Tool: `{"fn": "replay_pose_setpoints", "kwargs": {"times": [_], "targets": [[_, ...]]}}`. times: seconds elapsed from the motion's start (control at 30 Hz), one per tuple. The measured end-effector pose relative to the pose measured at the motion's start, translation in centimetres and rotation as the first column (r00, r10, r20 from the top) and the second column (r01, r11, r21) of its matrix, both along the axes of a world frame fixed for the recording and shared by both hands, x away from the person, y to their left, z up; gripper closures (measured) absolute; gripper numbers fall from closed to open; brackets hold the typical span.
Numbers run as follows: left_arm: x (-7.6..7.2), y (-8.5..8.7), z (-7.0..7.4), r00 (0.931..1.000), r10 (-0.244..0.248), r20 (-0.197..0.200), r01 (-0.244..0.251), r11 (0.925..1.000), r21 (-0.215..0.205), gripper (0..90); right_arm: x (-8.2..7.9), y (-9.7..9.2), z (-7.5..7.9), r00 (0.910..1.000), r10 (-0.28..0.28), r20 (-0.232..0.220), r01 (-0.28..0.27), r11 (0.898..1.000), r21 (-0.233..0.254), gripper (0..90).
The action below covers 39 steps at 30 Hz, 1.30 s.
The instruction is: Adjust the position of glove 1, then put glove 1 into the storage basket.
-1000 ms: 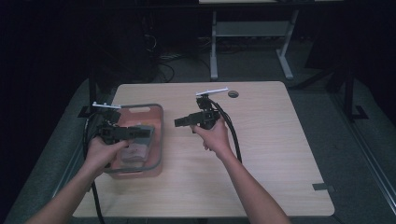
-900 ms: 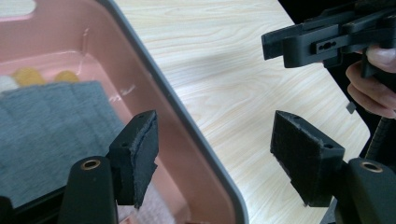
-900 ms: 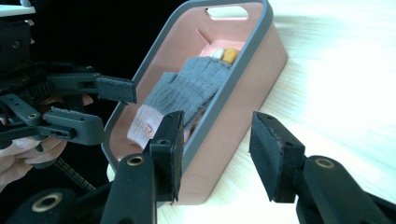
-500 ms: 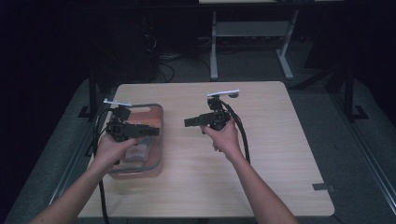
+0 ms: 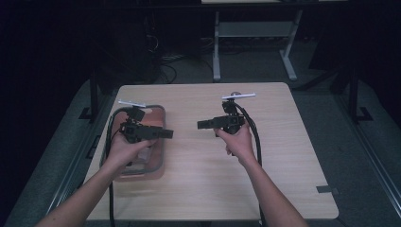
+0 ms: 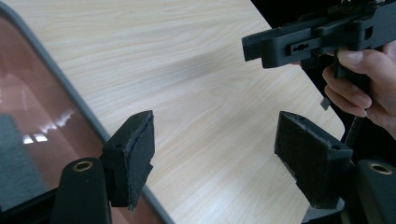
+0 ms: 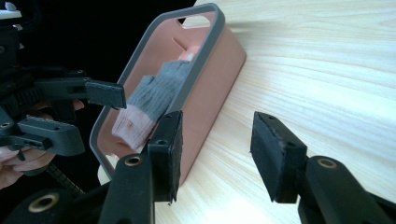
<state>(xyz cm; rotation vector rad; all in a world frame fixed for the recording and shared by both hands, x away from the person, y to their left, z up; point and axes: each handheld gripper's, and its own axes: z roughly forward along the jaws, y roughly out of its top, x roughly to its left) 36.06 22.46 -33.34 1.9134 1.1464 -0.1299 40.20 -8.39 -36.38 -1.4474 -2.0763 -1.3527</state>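
1. Status: the glove point(image 7: 156, 100) lies inside the bin point(image 7: 219, 56), grey knit with a pink cuff. Judging by that, either the drop is done or the pick has not begun; nothing is held right now.
2. Left gripper point(image 5: 163, 134): fingers wide, nothing between them. You hold it level above the bin, fingers pointing across the surface point(image 5: 198, 165) toward your other hand. The bin rim runs under the near-side finger point(image 6: 130, 156).
3. Right gripper point(image 5: 202, 125): fingers also spread wide and empty. It sits level over bare surface, aimed back at the left gripper, the two tips apart.
4. From the right fingers point(image 7: 278, 156), the bin is ahead and to the left, the glove just beyond the left pad, down in the bin.
5. Left to do, my guess: if the glove must come out, your left fingers need to tilt down into the bin.
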Motion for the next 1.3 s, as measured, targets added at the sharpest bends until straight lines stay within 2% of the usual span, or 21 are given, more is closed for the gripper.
{"fn": "replay_pose_setpoints", "kwargs": {"times": [0.43, 0.63, 0.9, 1.2, 1.3], "targets": [[0.1, -1.9, 0.0, 0.9994, -0.034, 0.0, 0.034, 0.9994, -0.001, 28.1, -0.5, -2.2, -0.5, 0.9993, -0.036, -0.009, 0.036, 0.999, 0.005, 53.0], [0.1, -3.1, -0.1, 0.9979, -0.065, -0.001, 0.065, 0.9979, 0.005, 27.9, -0.8, -3.0, -0.7, 0.9987, -0.049, -0.013, 0.049, 0.999, 0.011, 53.0], [0.3, -4.2, -0.4, 0.9974, -0.072, -0.009, 0.072, 0.9974, -0.006, 27.7, -1.1, -4.3, -1.2, 0.9971, -0.071, -0.026, 0.072, 0.997, 0.016, 52.8], [0.2, -5.5, -0.6, 0.9941, -0.108, -0.006, 0.108, 0.9942, 0.002, 27.7, -1.6, -5.6, -1.5, 0.9955, -0.092, -0.025, 0.092, 0.996, 0.017, 52.8], [0.2, -5.9, -0.6, 0.9936, -0.113, -0.008, 0.113, 0.9936, -0.007, 27.6, -1.8, -6.1, -1.7, 0.994, -0.103, -0.034, 0.104, 0.994, 0.024, 52.5]]}}
